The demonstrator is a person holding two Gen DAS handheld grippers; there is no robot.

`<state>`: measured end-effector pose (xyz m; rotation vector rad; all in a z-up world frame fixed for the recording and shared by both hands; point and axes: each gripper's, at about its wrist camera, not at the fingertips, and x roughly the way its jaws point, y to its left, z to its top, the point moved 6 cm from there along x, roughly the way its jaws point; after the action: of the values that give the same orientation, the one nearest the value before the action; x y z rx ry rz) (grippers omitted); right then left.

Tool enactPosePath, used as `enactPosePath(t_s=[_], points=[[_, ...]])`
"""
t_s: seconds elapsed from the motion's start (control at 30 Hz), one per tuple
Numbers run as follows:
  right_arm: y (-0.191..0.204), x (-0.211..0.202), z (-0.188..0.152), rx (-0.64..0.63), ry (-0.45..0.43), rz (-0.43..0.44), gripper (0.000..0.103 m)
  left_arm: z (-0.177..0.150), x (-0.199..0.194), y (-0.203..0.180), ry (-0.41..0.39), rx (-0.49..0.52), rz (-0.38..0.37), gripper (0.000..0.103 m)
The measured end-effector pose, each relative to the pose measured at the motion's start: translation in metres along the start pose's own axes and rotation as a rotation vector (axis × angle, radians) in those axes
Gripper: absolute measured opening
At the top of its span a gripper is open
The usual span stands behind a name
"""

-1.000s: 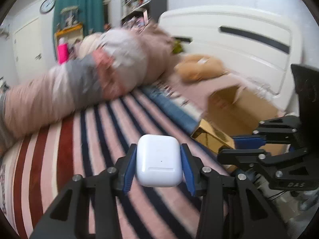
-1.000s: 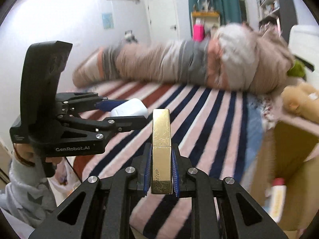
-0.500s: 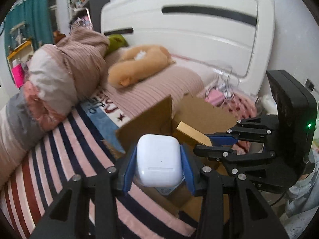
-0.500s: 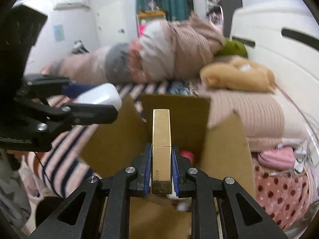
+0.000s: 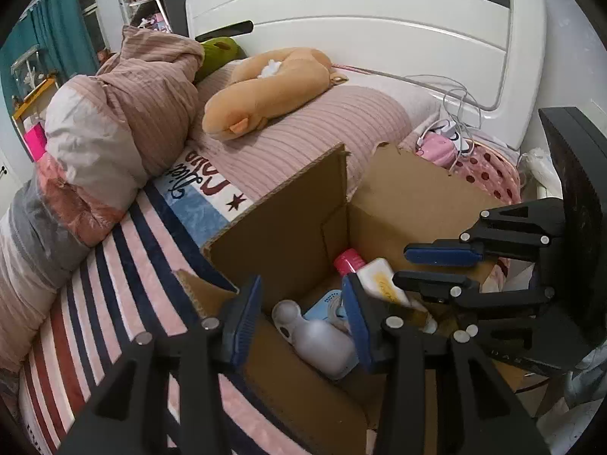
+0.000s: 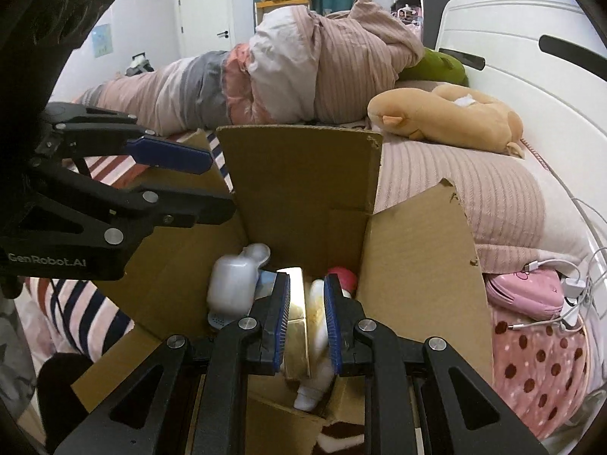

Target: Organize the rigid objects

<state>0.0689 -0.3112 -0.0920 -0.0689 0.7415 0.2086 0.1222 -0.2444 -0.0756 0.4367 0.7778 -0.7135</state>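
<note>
An open cardboard box point(image 5: 288, 223) point(image 6: 303, 185) stands on the bed. My left gripper point(image 5: 301, 305) is open and empty above the box. The white earbud case point(image 5: 318, 345) point(image 6: 231, 284) lies blurred inside the box below it. My right gripper point(image 6: 305, 313) is open; the gold bar point(image 6: 296, 318) sits between its pads, loose, inside the box. A cream tube with a pink cap point(image 5: 379, 280) point(image 6: 322, 326) and a light blue item point(image 5: 322, 305) also lie in the box.
A striped blanket point(image 5: 95, 303) covers the bed to the left. A rolled duvet point(image 5: 106, 132) point(image 6: 303, 72), an orange plush toy point(image 5: 265, 87) point(image 6: 447, 117) and a white headboard point(image 5: 379, 26) lie beyond. A pink pouch with cables point(image 6: 523, 292) lies to the right.
Both grippers have opened over the box. The white earbud case has dropped from the left gripper into the box, and the gold bar has come free of the right pads.
</note>
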Motion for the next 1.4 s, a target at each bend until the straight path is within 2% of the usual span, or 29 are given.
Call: enactPosePath(t_s=[0.2,0.27,0.33,0.4,0.43,0.53,0.63,0.73,0.83,0.93,1.13,1.4], points=[[0.005,-0.006,0.005,-0.009,-0.001,-0.005,0.014,-0.002,-0.03,0.01,-0.067,-0.049,0.014,0.056],[0.007,-0.012,0.009,-0.016,-0.01,0.003,0.015,-0.005,-0.048,0.017,-0.107,-0.083,0.024,0.065],[0.014,-0.021,0.014,-0.02,-0.031,0.042,0.021,-0.008,-0.065,0.025,-0.144,-0.118,0.042,0.073],[0.023,-0.034,0.022,-0.036,-0.068,0.093,0.033,-0.015,-0.087,0.034,-0.194,-0.165,0.073,0.081],[0.028,-0.039,0.025,-0.049,-0.085,0.103,0.036,-0.02,-0.098,0.04,-0.221,-0.191,0.097,0.085],[0.044,-0.057,0.035,-0.104,-0.145,0.132,0.044,-0.033,-0.125,0.053,-0.275,-0.252,0.159,0.09],[0.061,-0.073,0.042,-0.132,-0.2,0.191,0.07,-0.052,-0.151,0.068,-0.324,-0.329,0.237,0.098],[0.074,-0.084,0.048,-0.142,-0.249,0.225,0.085,-0.071,-0.171,0.081,-0.355,-0.389,0.301,0.1],[0.085,-0.095,0.051,-0.169,-0.311,0.231,0.096,-0.089,-0.183,0.088,-0.366,-0.448,0.346,0.1],[0.092,-0.102,0.052,-0.178,-0.351,0.255,0.098,-0.108,-0.19,0.097,-0.364,-0.493,0.399,0.1],[0.093,-0.103,0.052,-0.146,-0.353,0.284,0.099,-0.132,-0.194,0.103,-0.354,-0.55,0.425,0.1],[0.092,-0.103,0.051,-0.128,-0.35,0.285,0.099,-0.135,-0.191,0.102,-0.343,-0.563,0.441,0.1]])
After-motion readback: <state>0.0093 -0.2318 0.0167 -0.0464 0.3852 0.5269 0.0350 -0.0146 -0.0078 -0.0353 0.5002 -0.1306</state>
